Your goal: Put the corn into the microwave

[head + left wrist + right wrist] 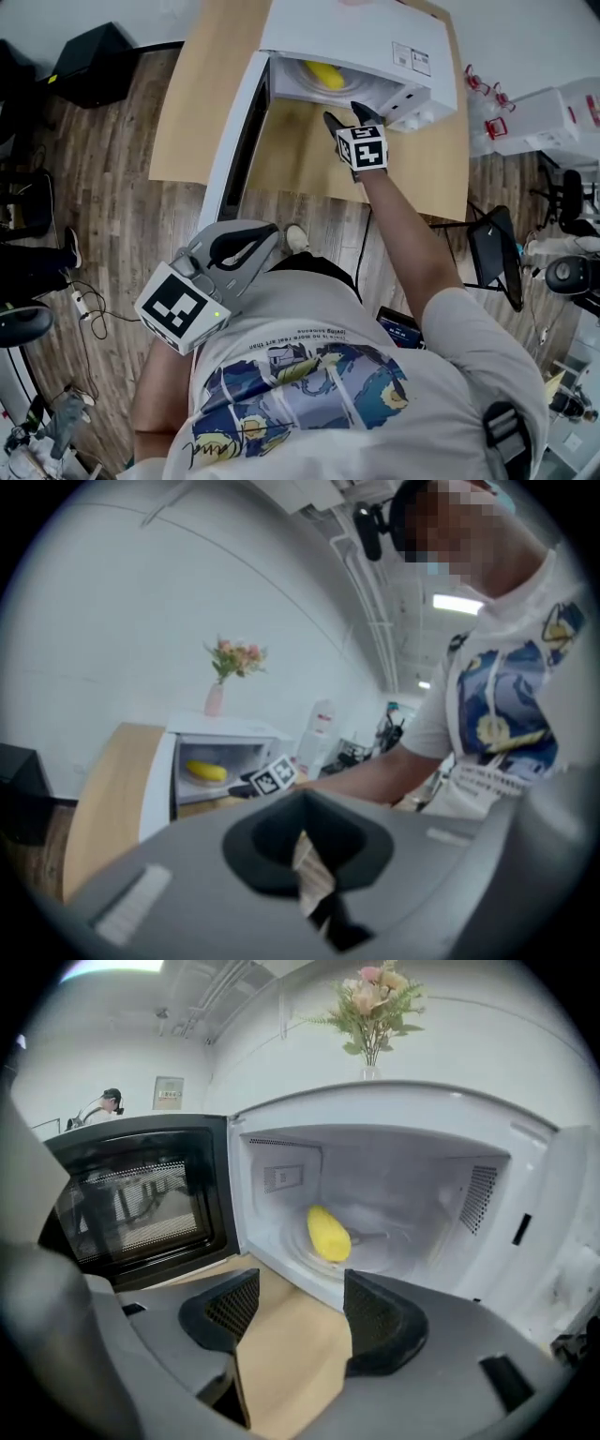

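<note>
Though pinched together on nothing, well back at the shirt (309, 375): left hand-held gripper (262, 236). Already inside the microwave (394, 1110), on its turntable (380, 1246), lying roughly end-on: corn (328, 1233). Just outside the mouth, nearer, spread wide and empty: right hand-held gripper (289, 1307).

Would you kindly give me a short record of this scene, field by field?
corn: lies inside the microwave
door: swung fully open
right gripper: open, empty, just outside the opening, apart from the corn
left gripper: shut, empty, held near the person's torso
vase: holds flowers, stands on top of the microwave
table: carries the microwave
task state: corn is in; door not yet closed
</note>
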A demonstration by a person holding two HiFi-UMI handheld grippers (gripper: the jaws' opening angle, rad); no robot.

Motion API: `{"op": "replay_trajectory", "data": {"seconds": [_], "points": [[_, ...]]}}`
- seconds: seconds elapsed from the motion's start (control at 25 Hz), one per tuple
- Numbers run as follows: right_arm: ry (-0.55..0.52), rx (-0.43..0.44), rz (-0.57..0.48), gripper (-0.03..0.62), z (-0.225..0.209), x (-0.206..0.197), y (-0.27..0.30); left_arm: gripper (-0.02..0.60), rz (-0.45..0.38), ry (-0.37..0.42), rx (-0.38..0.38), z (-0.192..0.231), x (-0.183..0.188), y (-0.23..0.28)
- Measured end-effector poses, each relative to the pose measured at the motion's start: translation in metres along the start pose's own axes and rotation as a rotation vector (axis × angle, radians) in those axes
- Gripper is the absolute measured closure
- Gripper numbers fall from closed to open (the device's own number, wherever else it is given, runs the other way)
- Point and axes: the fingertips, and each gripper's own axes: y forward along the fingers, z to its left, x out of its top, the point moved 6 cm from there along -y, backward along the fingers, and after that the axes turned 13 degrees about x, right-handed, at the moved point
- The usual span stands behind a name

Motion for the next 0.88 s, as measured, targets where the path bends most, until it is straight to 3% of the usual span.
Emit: {"op": "replay_trajectory", "data": {"seconds": [0.24, 0.32, 0.88], "points": [[0.03, -0.011, -0.007, 0.333, 0.042, -0.016, -0.039, 0.572, -0.033, -0.006, -0.027, 0.001, -0.01, -0.034], [0.043, -0.02, -0.014, 0.394, 0.058, -0.021, -0.052, 0.572, -0.04, -0.006, -0.037, 0.002, -0.014, -0.045], [0.142, -0.026, -0.074, 0.547, 0.205, -0.05, -0.147, 0.572, -0.069, 0.018, -0.125, 0.005, -0.054, -0.13]]}}
